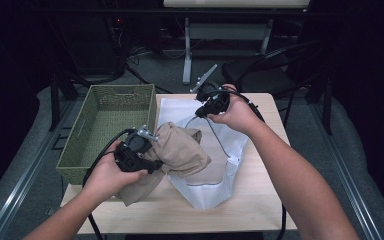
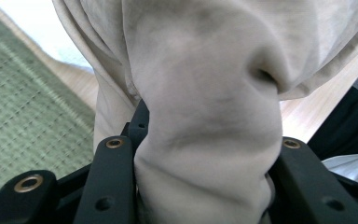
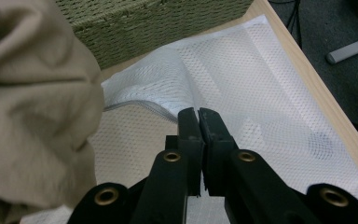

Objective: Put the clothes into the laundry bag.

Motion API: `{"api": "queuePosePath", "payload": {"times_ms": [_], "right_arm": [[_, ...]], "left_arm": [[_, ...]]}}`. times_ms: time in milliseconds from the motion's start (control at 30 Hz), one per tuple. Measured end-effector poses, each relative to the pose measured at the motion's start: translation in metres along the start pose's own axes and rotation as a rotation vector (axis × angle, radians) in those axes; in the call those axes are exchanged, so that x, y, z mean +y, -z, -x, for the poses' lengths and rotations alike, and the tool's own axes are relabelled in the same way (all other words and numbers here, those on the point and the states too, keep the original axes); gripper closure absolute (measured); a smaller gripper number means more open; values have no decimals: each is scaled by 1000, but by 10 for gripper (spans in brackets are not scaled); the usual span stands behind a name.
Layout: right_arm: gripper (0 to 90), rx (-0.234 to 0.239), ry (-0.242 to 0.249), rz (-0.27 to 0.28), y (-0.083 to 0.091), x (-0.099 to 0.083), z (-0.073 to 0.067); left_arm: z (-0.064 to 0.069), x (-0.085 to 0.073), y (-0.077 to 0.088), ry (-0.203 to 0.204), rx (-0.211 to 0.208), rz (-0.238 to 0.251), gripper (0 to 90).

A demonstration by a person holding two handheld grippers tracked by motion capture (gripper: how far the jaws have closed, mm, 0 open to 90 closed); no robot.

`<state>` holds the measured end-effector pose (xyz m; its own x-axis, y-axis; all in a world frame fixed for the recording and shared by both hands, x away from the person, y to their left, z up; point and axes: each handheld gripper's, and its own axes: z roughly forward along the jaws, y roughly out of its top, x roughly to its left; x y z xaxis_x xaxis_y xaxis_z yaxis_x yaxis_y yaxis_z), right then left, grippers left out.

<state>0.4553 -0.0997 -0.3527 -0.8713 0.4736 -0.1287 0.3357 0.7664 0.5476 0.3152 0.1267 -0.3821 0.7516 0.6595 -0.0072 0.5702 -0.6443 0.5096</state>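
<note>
1. The left tool (image 1: 152, 160) is clamped on a thick fold of a beige garment (image 1: 180, 150), its jaws part-closed with the cloth bunched tight between them in the left gripper view.
2. The garment lies heaped over a white mesh laundry bag (image 1: 215, 187) near the middle of the wooden surface (image 1: 260, 210).
3. The right tool (image 3: 199, 114), held above the bag's far edge, has its jaws pressed together on the bag's raised rim.
4. A green woven basket (image 1: 110, 117) stands just beside the bag, at the surface's left.
</note>
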Motion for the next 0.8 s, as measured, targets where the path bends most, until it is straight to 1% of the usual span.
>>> {"api": "queuePosePath", "payload": {"times_ms": [300, 367, 500, 700, 800], "right_arm": [[885, -2, 1, 3, 1, 0, 0], [885, -3, 3, 2, 1, 0, 0], [885, -3, 7, 3, 2, 0, -1], [885, 0, 8, 8, 2, -1, -2], [885, 0, 12, 7, 3, -1, -3]], "left_arm": [[15, 11, -13, -28, -47, 11, 589], [18, 13, -17, -43, -51, 5, 588], [24, 16, -22, -55, -63, -1, 589], [31, 18, -33, -55, -97, 0, 588], [35, 19, -38, -62, -109, -5, 589]]}}
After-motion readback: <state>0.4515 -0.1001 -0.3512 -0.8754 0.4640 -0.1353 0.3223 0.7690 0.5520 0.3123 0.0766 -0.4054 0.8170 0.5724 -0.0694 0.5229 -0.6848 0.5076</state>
